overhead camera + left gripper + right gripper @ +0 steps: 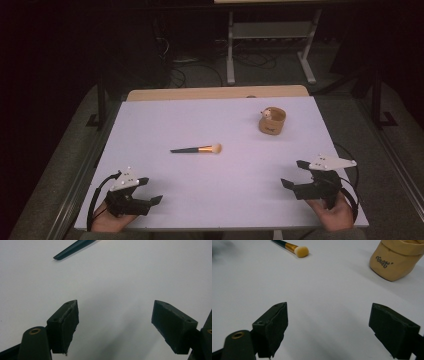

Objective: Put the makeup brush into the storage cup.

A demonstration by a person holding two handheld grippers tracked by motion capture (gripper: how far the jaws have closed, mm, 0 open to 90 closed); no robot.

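Centrally on the white counter (150, 130) lies a makeup brush (197, 149), bristles toward 3 o'clock, with a tan fabric pouch (272, 120) upright at 1 o'clock from it. Left gripper (150, 192) at 7 o'clock and right gripper (295, 175) at 5 o'clock both rest with jaws spread wide, holding nothing

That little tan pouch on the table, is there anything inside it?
Something small and pale pokes above the rim of the tan pouch at its far left edge; what it is cannot be told. The pouch's folded wall hides the rest of the inside.
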